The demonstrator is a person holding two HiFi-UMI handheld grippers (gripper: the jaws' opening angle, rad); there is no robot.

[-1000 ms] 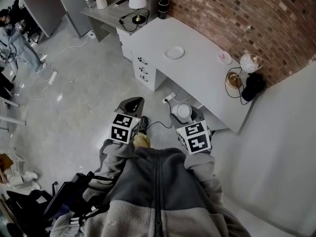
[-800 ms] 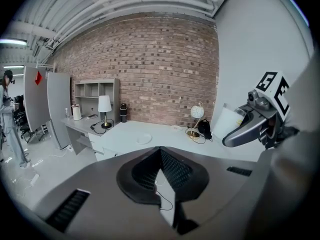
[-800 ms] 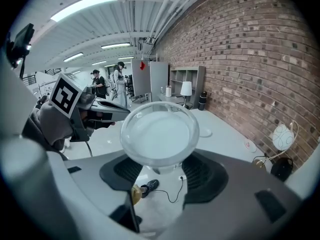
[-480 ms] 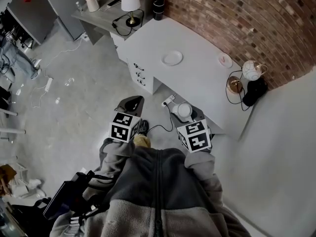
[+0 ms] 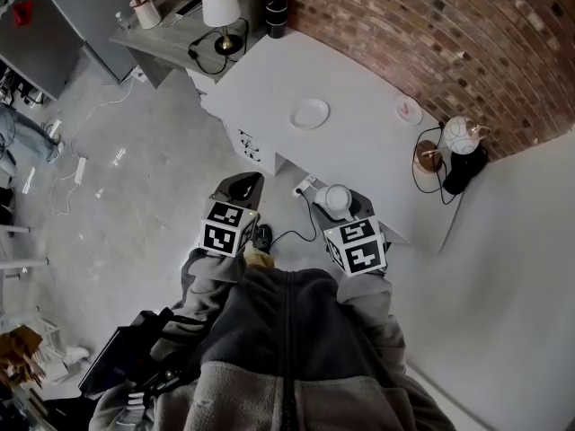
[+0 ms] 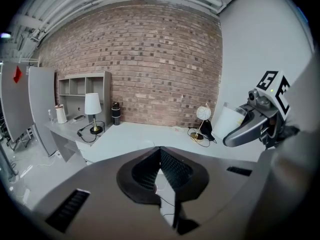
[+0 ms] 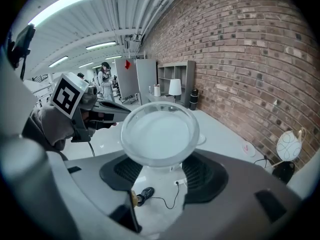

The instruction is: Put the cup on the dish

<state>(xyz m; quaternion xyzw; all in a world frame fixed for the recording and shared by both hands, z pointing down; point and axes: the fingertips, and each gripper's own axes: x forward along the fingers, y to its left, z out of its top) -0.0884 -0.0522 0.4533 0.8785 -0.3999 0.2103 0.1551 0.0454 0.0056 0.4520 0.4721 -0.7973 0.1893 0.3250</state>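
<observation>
A white dish (image 5: 310, 113) lies in the middle of the white table (image 5: 368, 164), ahead of me. My right gripper (image 5: 341, 208) is shut on a white cup (image 5: 335, 197), held upright in the air short of the table's near edge. In the right gripper view the cup (image 7: 160, 134) fills the space between the jaws, its open mouth toward the camera, and the dish's rim (image 7: 201, 140) peeks out beside it. My left gripper (image 5: 237, 189) hangs over the floor, shut and holding nothing; its pads meet in the left gripper view (image 6: 160, 153).
A small pink dish (image 5: 408, 109), a globe lamp (image 5: 461, 135) and a black object (image 5: 463, 164) stand at the table's far right by the brick wall. A table lamp (image 5: 221, 3) and black bottle (image 5: 275, 13) are at the left. A power strip (image 5: 305, 184) and cable lie on the floor.
The table and dish have slid a little left and nearer in the head view. Both grippers keep their places in front of my body, the cup still held.
</observation>
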